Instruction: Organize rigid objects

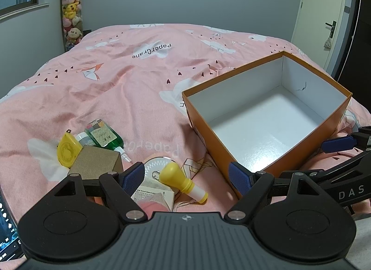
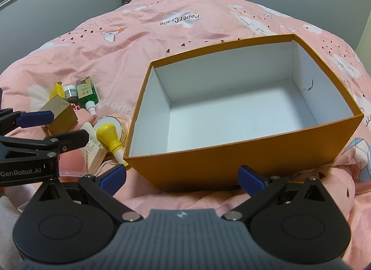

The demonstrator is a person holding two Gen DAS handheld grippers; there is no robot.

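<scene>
An open orange box [image 1: 215,144] with a white, empty inside sits on the pink bed; in the right wrist view the box [image 2: 243,161] fills the middle. Left of it lies a cluster: a yellow bulb-shaped bottle [image 1: 178,177] [image 2: 109,136], a gold cube box [image 1: 95,163] [image 2: 61,114], a green liquid bottle [image 1: 104,136] [image 2: 87,92], a yellow tape measure [image 1: 67,151], a small jar [image 1: 84,139] and a round disc [image 1: 155,168]. My left gripper [image 1: 186,177] is open just above the yellow bottle. My right gripper [image 2: 183,177] is open in front of the box's near wall.
A paper packet [image 1: 155,197] and a pink item lie under the left gripper. A tube of plush toys [image 1: 71,10] stands at the far wall. A door [image 1: 324,21] is at the right. A phone screen [image 1: 5,226] shows at the left edge.
</scene>
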